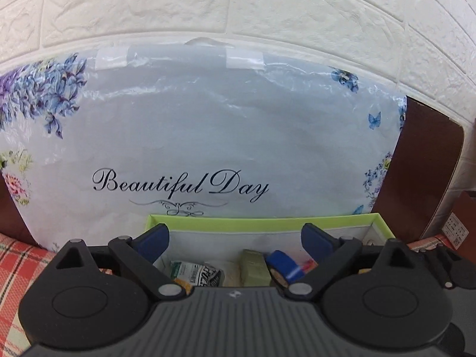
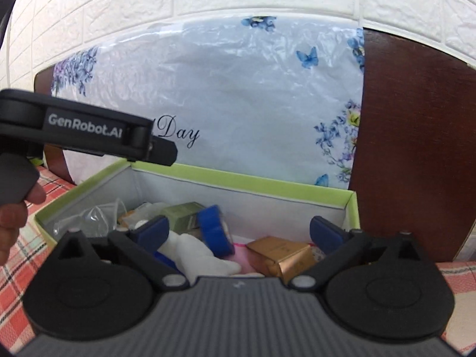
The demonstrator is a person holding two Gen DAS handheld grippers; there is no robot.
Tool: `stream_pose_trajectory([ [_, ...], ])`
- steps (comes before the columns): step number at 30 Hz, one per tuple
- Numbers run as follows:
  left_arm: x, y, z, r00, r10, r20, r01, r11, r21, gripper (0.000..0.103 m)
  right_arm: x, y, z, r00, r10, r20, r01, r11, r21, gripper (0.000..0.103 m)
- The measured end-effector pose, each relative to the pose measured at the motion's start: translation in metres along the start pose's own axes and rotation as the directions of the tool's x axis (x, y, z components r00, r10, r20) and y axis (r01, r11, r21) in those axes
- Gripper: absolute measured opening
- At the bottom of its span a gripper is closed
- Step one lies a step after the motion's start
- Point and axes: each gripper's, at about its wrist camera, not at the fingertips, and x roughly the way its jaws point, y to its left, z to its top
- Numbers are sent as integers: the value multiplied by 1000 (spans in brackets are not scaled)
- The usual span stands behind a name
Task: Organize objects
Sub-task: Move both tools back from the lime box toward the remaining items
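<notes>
A green-rimmed box (image 1: 261,220) (image 2: 267,183) holds several small items. In the right wrist view I see a gold carton (image 2: 279,255), a blue tape roll (image 2: 214,232), a white cloth (image 2: 202,253), a green carton (image 2: 184,215) and clear plastic (image 2: 95,217). In the left wrist view the blue tape roll (image 1: 282,263), a green carton (image 1: 253,267) and a printed packet (image 1: 199,272) show. My left gripper (image 1: 235,238) is open and empty above the box's near side; it also shows in the right wrist view (image 2: 89,128). My right gripper (image 2: 239,232) is open and empty over the box.
A floral "Beautiful Day" plastic sheet (image 1: 208,136) covers a brown board (image 2: 416,148) behind the box, against a white brick wall (image 1: 238,6). A red plaid cloth (image 1: 17,267) covers the surface. A brown cardboard piece (image 1: 458,226) stands at the right.
</notes>
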Motion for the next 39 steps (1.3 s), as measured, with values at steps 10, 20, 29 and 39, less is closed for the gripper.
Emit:
stream_pose_trajectory([
  [10, -32, -15, -4, 999, 36, -18, -36, 999, 20, 98, -27, 1, 1, 1000, -23, -20, 24, 1000, 21, 103],
  [20, -86, -35, -18, 992, 116, -50, -114, 993, 31, 99, -70, 7, 0, 997, -44, -62, 46, 998, 31, 103],
  [29, -138, -46, -52, 992, 126, -31, -124, 991, 59, 99, -124, 19, -22, 993, -76, -95, 85, 992, 97, 103],
  [39, -176, -41, -93, 993, 114, -44, -113, 993, 25, 98, -173, 28, -57, 992, -56, -110, 70, 990, 126, 103],
])
